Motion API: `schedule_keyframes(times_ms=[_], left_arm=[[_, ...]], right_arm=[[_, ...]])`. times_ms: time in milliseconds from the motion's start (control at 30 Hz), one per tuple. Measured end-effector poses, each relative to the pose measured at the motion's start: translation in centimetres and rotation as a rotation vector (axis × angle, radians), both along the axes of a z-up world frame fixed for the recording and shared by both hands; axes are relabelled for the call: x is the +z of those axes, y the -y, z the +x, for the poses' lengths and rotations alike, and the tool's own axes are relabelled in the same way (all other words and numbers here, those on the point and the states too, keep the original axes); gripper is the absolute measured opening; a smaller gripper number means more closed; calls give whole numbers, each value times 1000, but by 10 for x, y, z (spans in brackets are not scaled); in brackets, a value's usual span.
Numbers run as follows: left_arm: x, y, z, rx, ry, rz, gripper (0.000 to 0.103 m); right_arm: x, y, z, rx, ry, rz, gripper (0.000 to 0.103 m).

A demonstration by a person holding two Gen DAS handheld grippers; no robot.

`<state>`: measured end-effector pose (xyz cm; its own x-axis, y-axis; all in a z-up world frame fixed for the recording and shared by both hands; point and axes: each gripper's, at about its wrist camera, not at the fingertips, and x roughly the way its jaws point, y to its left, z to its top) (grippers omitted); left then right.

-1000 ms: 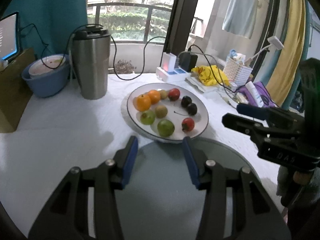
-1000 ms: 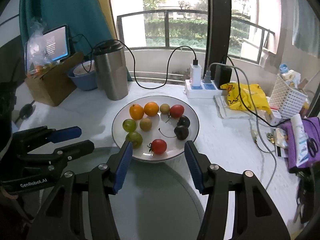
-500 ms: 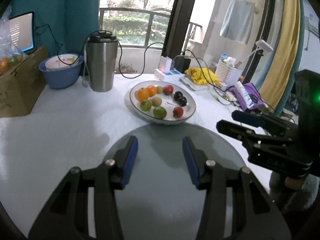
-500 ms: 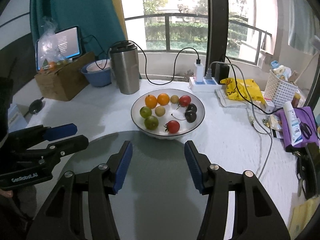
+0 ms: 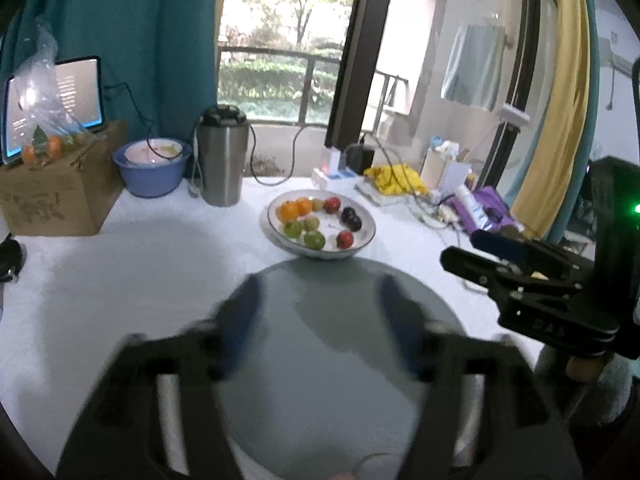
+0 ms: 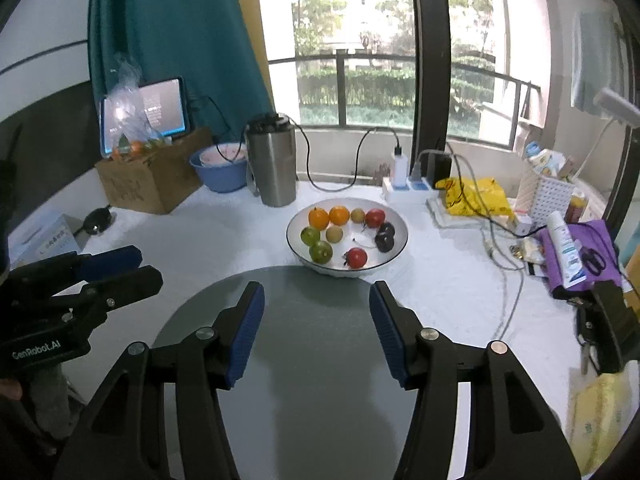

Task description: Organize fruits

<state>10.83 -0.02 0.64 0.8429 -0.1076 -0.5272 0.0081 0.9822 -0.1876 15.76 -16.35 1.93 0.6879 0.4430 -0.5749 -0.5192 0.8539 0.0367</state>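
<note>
The left black two-finger gripper with blue pads had just been opening wide, nothing between its jaws. The right gripper had just spread slightly, also empty. Both hung tilted downward over the round grey mat; the white fruit bowl sat just beyond its far edge.

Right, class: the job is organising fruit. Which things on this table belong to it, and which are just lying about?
Belongs to the job:
- white bowl
- oranges
- green fruits
- red fruits
- dark plums
- grey round mat

Just lying about:
- steel tumbler
- blue basin
- cardboard box
- power strip
- yellow bag
- white basket
</note>
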Motion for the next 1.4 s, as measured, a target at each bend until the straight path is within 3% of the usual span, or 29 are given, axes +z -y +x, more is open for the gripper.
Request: schedule_keyframes(times_ms=[133,233,500,733,967,1400], left_arm=[[13,1,-16,15,43,-4,83],[24,2,-27,41,70,22,91],[63,-3,-64,102,176,91,93],[75,-9,-86,178,256,145,94],[74,-11,-85,188,261,176,96],[73,-10,-84,183,242,162,96]], right_arm=[[18,10,-14,-24,46,12,70],[32,16,-27,-43,81,20,76],[62,29,-54,-69,163,29,78],[86,42,-77,-118,238,33,84],[97,55,-82,-148,265,32,84],[93,56,-78,-158,253,31,84]])
